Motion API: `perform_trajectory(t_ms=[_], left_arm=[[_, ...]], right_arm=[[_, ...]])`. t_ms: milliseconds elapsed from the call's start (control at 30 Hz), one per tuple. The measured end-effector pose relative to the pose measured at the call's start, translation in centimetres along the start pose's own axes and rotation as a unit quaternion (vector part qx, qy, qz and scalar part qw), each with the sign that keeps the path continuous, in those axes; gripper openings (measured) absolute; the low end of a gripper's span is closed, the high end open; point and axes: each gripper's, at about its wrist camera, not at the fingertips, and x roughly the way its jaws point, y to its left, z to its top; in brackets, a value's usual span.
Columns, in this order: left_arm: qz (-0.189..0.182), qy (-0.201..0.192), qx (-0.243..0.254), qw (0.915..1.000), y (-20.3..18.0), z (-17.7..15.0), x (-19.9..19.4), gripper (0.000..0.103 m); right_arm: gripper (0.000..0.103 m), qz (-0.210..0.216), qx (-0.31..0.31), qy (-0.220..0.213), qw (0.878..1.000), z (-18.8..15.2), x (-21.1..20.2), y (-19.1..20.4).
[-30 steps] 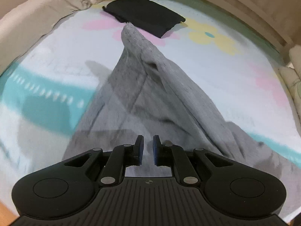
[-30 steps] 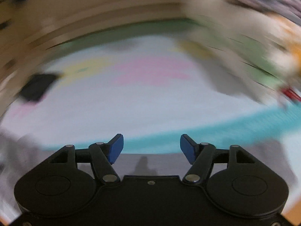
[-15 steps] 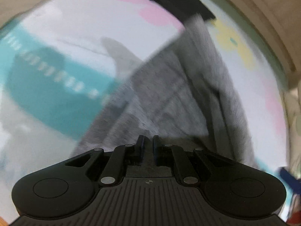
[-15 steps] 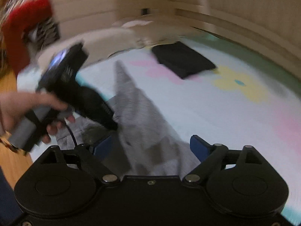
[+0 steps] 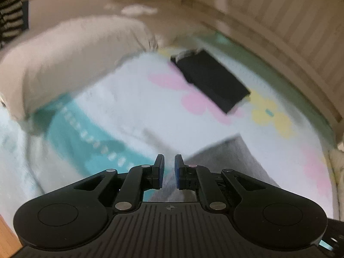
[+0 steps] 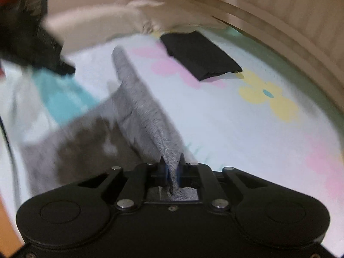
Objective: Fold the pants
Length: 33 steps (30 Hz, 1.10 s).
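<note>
You hold heather grey pants [image 6: 142, 107] between black fingers [image 6: 161, 167] with blue pads. Your bed sheet [image 6: 215, 118] is pale white-blue with pink and yellow flowers and a teal band. The folded garment [image 6: 200, 53] on it is plain black, the pillow [image 5: 71, 53] beige.

You are working in a home bedroom, on a bed. Across the middle of both views spreads a pale bedsheet [image 6: 247, 129] printed with pink and yellow flowers and a teal band. At upper left lies a cream pillow [image 5: 71, 49]. A beige panelled wall [image 5: 290, 21] curves along the upper right, and a folded black garment [image 6: 200, 53] rests on the sheet.
</note>
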Motion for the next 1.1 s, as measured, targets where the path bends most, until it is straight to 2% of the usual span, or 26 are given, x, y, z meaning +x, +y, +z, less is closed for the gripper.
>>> perform_trajectory(t_ms=[100, 200, 267, 400, 433, 500, 567, 633, 700, 733, 800, 867, 933, 1000, 1067, 1100], left_arm=[[0.020, -0.045, -0.004, 0.9988, 0.2, 0.7, -2.2, 0.010], [0.040, -0.060, 0.010, 0.9973, 0.0, 0.8, -2.9, 0.010], [0.044, -0.039, 0.040, 0.9975, -0.9, 0.4, -2.2, 0.010], [0.018, 0.028, 0.120, 0.9922, -3.8, -1.7, 0.0, 0.010], [0.010, 0.046, 0.142, 0.9887, -4.7, -2.5, 0.8, 0.010], [-0.006, 0.076, 0.175, 0.9815, -6.3, -3.8, 2.1, 0.010], [-0.028, 0.100, 0.199, 0.9746, -7.6, -4.9, 3.0, 0.010], [-0.057, 0.118, 0.213, 0.9682, -8.6, -5.8, 3.5, 0.010], [-0.079, 0.138, 0.225, 0.9614, -9.4, -6.6, 3.9, 0.010], [-0.087, 0.146, 0.232, 0.9578, -9.9, -7.0, 4.1, 0.010], [-0.098, 0.155, 0.249, 0.9510, -10.9, -8.0, 3.9, 0.010], [-0.114, 0.169, 0.262, 0.9431, -11.9, -9.2, 3.6, 0.010], [-0.137, 0.195, 0.266, 0.9339, -12.4, -10.5, 3.7, 0.010], [-0.156, 0.228, 0.277, 0.9203, -12.9, -11.8, 4.2, 0.010], [-0.132, 0.240, 0.294, 0.9156, -13.2, -13.3, 4.7, 0.011], [-0.103, 0.241, 0.308, 0.9145, -13.2, -14.0, 5.2, 0.010]], right_arm=[[0.013, 0.048, 0.007, -0.031, 0.998, -0.1, -4.6, -0.1], [0.013, 0.084, -0.049, -0.032, 0.995, -2.8, -7.1, 3.2], [0.013, 0.099, -0.092, -0.008, 0.991, -5.6, -6.5, 6.4], [0.014, 0.062, -0.168, 0.029, 0.983, -10.8, -3.3, 12.1], [0.015, 0.052, -0.175, 0.028, 0.983, -11.5, -2.8, 12.7], [0.024, 0.039, -0.171, 0.011, 0.984, -11.9, -2.9, 13.1], [0.029, 0.050, -0.157, 0.015, 0.986, -11.4, -3.4, 12.7], [0.043, 0.078, -0.128, 0.013, 0.989, -10.9, -4.7, 11.0], [0.062, 0.091, -0.091, -0.001, 0.992, -10.9, -6.5, 8.6], [0.064, 0.089, -0.069, -0.009, 0.994, -11.1, -7.5, 7.1], [0.065, 0.071, -0.037, -0.013, 0.997, -12.1, -9.2, 4.4], [0.065, 0.032, -0.018, -0.006, 0.999, -13.8, -10.4, 1.7], [0.065, -0.015, -0.021, 0.007, 1.000, -15.7, -10.8, -0.1], [0.063, -0.052, -0.031, 0.029, 0.998, -17.6, -10.7, -1.5], [0.060, -0.067, -0.038, 0.044, 0.996, -19.3, -10.9, -2.0], [0.060, -0.070, -0.042, 0.048, 0.996, -20.0, -11.1, -2.1]])
